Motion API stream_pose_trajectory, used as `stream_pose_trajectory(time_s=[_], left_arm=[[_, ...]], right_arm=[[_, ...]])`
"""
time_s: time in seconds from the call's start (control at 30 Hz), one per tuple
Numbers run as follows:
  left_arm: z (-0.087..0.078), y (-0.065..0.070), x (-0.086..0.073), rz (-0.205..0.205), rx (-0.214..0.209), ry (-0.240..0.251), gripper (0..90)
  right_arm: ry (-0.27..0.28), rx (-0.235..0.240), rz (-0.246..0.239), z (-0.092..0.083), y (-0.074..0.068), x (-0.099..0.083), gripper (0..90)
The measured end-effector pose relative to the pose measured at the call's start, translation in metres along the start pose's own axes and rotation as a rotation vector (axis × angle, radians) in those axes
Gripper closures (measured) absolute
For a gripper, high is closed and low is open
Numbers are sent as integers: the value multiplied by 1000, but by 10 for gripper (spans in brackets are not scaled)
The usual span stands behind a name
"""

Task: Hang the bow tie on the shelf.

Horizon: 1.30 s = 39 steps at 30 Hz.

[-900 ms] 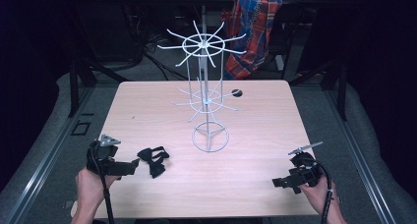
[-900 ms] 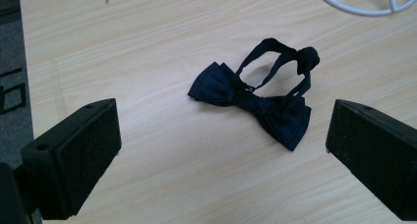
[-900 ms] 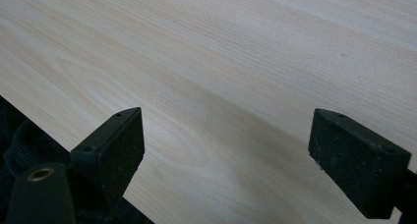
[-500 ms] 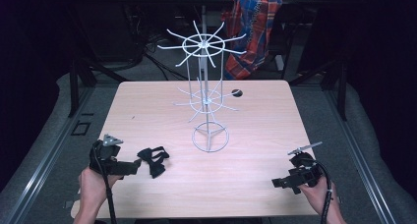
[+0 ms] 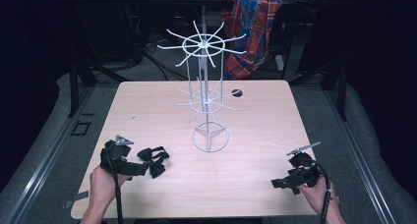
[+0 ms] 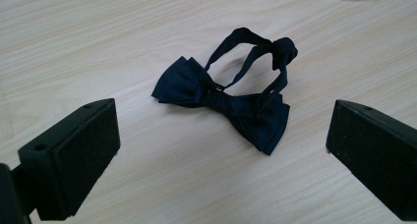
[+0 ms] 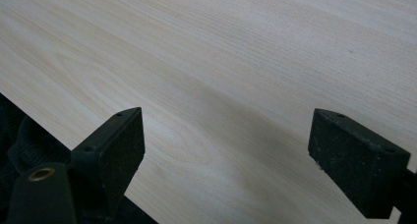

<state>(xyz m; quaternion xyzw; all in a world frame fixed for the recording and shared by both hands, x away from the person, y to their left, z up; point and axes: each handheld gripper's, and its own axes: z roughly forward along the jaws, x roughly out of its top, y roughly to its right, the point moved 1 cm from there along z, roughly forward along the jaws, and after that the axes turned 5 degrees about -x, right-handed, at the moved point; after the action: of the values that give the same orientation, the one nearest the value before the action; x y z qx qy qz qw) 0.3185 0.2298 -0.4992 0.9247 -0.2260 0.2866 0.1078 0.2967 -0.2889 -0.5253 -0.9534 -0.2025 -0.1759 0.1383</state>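
I have my left tongs (image 6: 223, 145) low at the near left of the pale wooden worktop (image 5: 275, 121), jaws spread wide and aimed at a black bow tie (image 6: 223, 98) that lies flat just ahead of them, untouched, its strap looped behind the bow. My right tongs (image 7: 226, 155) sit at the near right corner, jaws also wide apart over bare wood. A white wire display stand (image 5: 206, 96) stands mid-worktop, just beyond the tie.
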Motion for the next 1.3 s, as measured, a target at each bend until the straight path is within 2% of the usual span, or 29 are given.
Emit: stream_pose_trajectory(time_s=[0.07,0.17,0.23,0.37,0.4,0.57,0.77,1.2,1.3], left_arm=[[3,3,2,6,-1,-1,0],[8,5,5,3,-25,-22,0],[12,5,6,3,-29,-34,0],[17,6,9,11,-32,-50,0],[18,6,9,16,-35,-55,0],[23,11,10,38,-62,-73,0],[27,15,13,47,-74,-71,0],[39,18,19,65,-99,-120,31],[42,19,21,68,-99,-119,42]], right_arm=[[-2,0,2,0,0,0,135],[-7,5,4,1,0,0,136],[-28,6,-10,0,1,0,136],[-24,2,0,1,0,0,137],[-42,-21,-18,0,1,0,136],[-35,12,-7,2,-1,0,136],[-34,9,-4,3,-1,0,137],[-43,16,1,5,-2,0,135],[-48,17,-6,5,-2,0,135]])
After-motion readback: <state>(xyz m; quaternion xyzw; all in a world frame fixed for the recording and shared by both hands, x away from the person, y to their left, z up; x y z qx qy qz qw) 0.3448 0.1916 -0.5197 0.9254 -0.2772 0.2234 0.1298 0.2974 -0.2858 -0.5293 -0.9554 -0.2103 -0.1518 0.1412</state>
